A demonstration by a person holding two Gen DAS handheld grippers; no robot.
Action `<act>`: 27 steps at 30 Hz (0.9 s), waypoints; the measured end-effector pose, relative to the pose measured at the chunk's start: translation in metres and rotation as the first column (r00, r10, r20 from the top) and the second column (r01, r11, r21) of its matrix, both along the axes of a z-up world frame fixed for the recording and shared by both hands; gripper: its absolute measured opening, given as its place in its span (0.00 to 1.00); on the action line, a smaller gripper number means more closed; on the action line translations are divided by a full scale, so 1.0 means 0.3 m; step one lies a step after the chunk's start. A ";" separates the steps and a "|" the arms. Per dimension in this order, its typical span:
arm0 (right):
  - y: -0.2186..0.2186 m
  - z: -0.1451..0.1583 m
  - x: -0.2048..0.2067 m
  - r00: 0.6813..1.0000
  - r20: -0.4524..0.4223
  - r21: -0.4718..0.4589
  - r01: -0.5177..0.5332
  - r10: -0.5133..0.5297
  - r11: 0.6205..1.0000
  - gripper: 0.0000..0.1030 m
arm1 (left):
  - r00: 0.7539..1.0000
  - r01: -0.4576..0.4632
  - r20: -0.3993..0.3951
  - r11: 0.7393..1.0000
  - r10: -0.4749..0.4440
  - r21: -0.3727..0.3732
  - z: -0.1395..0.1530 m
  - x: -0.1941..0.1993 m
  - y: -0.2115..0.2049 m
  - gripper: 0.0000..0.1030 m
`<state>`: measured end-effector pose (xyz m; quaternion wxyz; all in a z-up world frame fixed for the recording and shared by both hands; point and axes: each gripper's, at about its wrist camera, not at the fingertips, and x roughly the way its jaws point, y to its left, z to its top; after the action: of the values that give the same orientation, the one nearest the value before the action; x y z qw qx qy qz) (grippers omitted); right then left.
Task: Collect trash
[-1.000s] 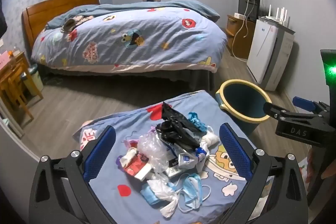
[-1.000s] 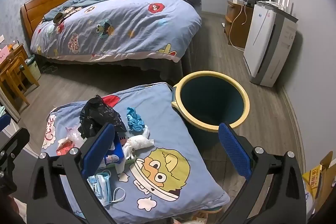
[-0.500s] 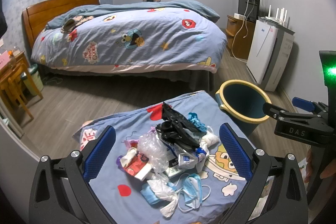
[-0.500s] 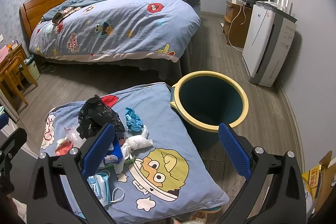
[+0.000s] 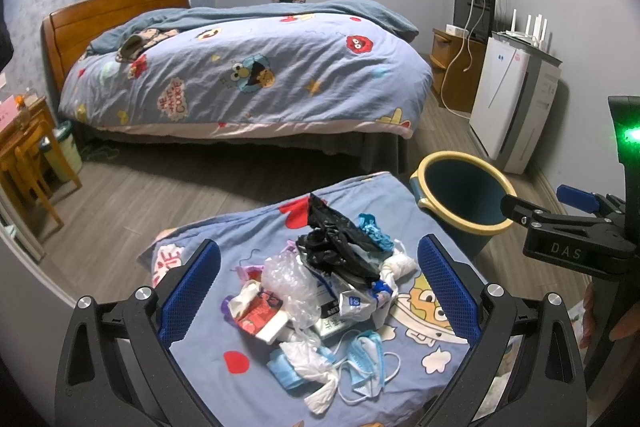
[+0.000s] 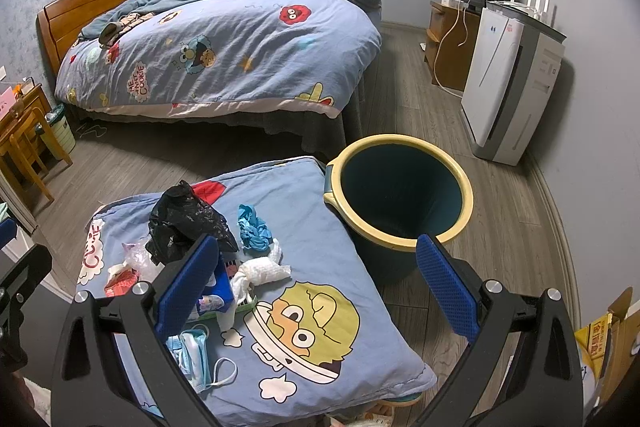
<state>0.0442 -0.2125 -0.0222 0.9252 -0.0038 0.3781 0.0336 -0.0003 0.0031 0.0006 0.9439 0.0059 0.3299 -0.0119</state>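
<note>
On the near, cartoon-printed blue cushion (image 5: pixel 404 203) a loose heap of rubbish is lying: a crumpled black plastic bag (image 5: pixel 340 247) at the far side, a clear crinkled plastic wrapper (image 5: pixel 288 279), a red-and-white snack packet (image 5: pixel 256 315), a twisted white tissue wad (image 6: pixel 262 273), a small scrunched light-blue glove-like scrap (image 6: pixel 253 228), and pale blue disposable face masks (image 5: pixel 366 351) with loose ear loops at the near edge. All of it is looking light, soft and compressible; the films are probably slippery and will likely collapse under a pinch, so biting deep into a bunched fold of the black bag, or into the knotted middle of the tissue wad, is seeming the surest hold, while the masks may be coming up by their straps and dangling. The left gripper (image 5: pixel 318 301) is hovering over the heap with its blue-padded jaws spread wide and nothing between them. The right gripper (image 6: pixel 316 291) is likewise gaping wide and holding nothing, sitting over the right part of the cushion. Just beside the cushion's far right corner, the round dark teal bin with a cream yellow rim (image 6: pixel 404 141) is standing upright on the grey wood floor, mouth up; what shows of its inside is appearing bare, though its bottom is too dark to be sure.
</note>
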 end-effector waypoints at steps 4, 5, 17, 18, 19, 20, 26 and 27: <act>0.000 -0.001 0.000 1.000 -0.001 0.001 -0.001 0.001 1.000 0.95 | 1.000 0.000 -0.001 1.000 0.000 0.000 0.000 0.000 0.000 0.95; 0.001 -0.001 0.000 1.000 -0.001 0.000 -0.001 0.001 1.000 0.95 | 1.000 0.001 -0.001 1.000 -0.001 0.001 0.000 0.000 0.001 0.95; -0.003 -0.003 0.001 1.000 -0.002 0.000 0.001 -0.001 1.000 0.95 | 1.000 0.000 -0.001 1.000 0.000 0.000 0.000 -0.005 0.004 0.95; -0.004 -0.004 0.000 1.000 -0.002 0.001 0.001 -0.001 1.000 0.95 | 1.000 0.001 -0.001 1.000 -0.001 -0.001 0.000 -0.005 0.006 0.95; -0.004 -0.003 0.001 1.000 -0.002 0.001 0.000 0.000 1.000 0.95 | 1.000 0.001 -0.001 1.000 -0.001 -0.001 0.000 -0.006 0.007 0.95; -0.003 -0.003 0.001 1.000 -0.003 0.001 0.000 0.000 1.000 0.95 | 1.000 0.001 -0.001 1.000 -0.001 0.001 0.000 -0.007 0.008 0.95; -0.004 -0.003 0.002 1.000 -0.003 0.001 0.000 0.000 1.000 0.95 | 1.000 0.000 -0.001 1.000 0.000 -0.001 0.000 -0.005 0.006 0.95; -0.004 -0.003 0.002 1.000 -0.004 0.001 0.001 -0.001 1.000 0.95 | 1.000 0.000 -0.001 1.000 0.000 -0.001 0.000 -0.006 0.007 0.95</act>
<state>0.0447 -0.2139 -0.0232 0.9245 -0.0030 0.3797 0.0336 -0.0021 0.0053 0.0007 0.9437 0.0056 0.3304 -0.0121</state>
